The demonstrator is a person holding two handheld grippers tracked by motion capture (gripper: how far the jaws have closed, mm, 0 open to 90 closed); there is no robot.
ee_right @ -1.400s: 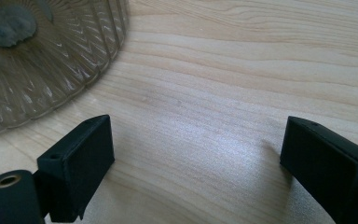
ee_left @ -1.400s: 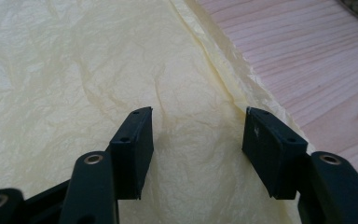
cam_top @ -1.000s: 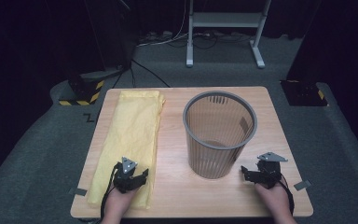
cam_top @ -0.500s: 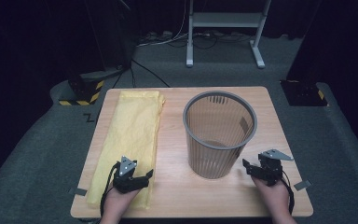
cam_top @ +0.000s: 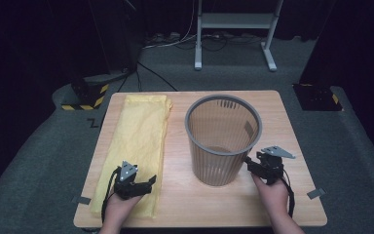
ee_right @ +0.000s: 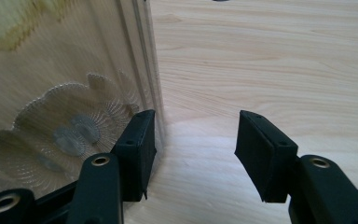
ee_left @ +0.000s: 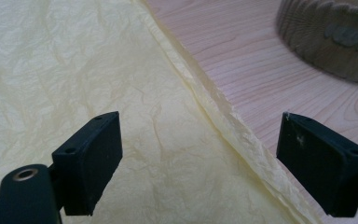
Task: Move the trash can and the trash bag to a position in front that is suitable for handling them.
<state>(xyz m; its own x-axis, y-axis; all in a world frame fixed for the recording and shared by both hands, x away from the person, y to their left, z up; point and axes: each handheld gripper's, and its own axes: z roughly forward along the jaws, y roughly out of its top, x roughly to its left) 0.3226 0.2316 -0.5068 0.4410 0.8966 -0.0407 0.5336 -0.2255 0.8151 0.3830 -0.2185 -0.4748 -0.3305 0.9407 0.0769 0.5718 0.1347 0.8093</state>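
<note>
The left gripper (cam_top: 146, 182) hangs low over the near end of the yellow sheet (cam_top: 141, 141), which lies flat on the desk (cam_top: 175, 204). Its fingers (ee_left: 91, 161) have just been opening and now stand wide and released, with the folded edge of the sheet below the gap between them; they press on nothing. The mesh bin (cam_top: 223, 139) stands upright on the desk, to the right of these fingers and a little beyond them. The right gripper (cam_top: 249, 164) is beside the lower wall of the bin. Its fingers (ee_right: 137, 149) have just been closing, and they are half apart. One finger lies just at the mesh wall, the other is over bare wood, and nothing is grasped.
</note>
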